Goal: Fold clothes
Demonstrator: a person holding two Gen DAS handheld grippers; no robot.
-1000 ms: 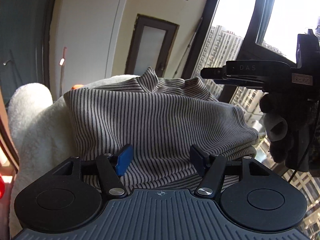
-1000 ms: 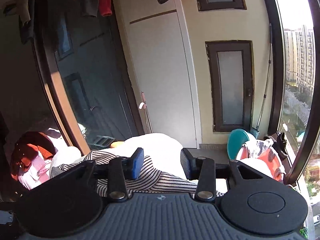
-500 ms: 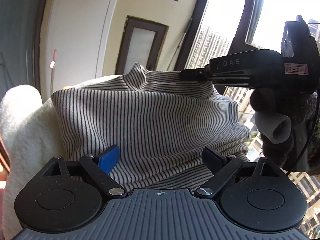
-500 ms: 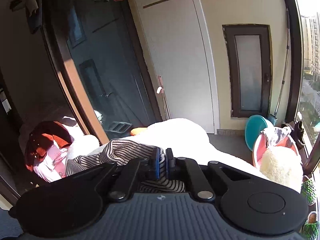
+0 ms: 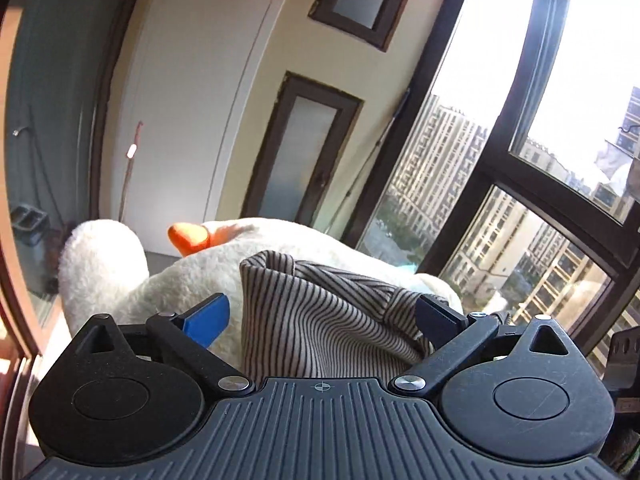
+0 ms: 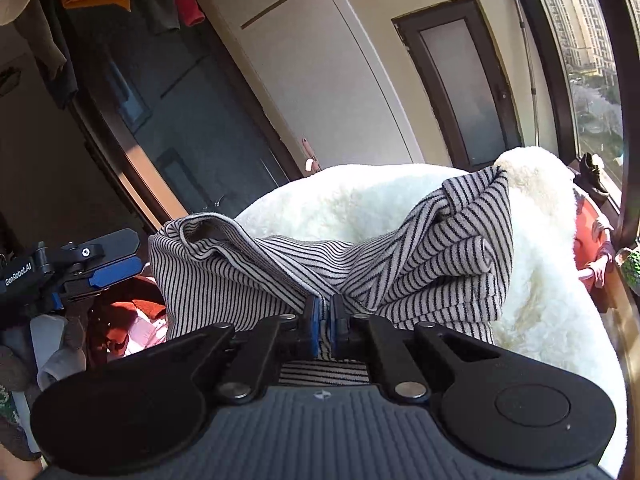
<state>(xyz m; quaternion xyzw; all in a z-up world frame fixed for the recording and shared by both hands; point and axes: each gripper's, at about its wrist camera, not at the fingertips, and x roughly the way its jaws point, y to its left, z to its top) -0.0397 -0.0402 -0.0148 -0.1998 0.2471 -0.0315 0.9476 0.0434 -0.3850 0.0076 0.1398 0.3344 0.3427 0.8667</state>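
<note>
Right gripper (image 6: 323, 322) is now pinched on the striped top (image 6: 420, 256), blue pads pressed together with a thin fold of cloth between them; a second ago it was spread and only approaching. Left gripper (image 5: 322, 318) has gone the other way: fingers wider apart than a second ago, cloth between them but no pad touching it, as far as the view shows.

Top was spread fairly flat over the white fleece (image 6: 360, 196) a second ago. Now it's bunched, one side pulled up into a stacked roll at the right of the right wrist view. My read: right has taken over the hold and is carrying a fold across, left has let go.

Hidden: the right gripper's body covers the near hem, so layer count in the pinch is unclear. Sleeves can't be picked out. Left view shows only a hump of cloth.
</note>
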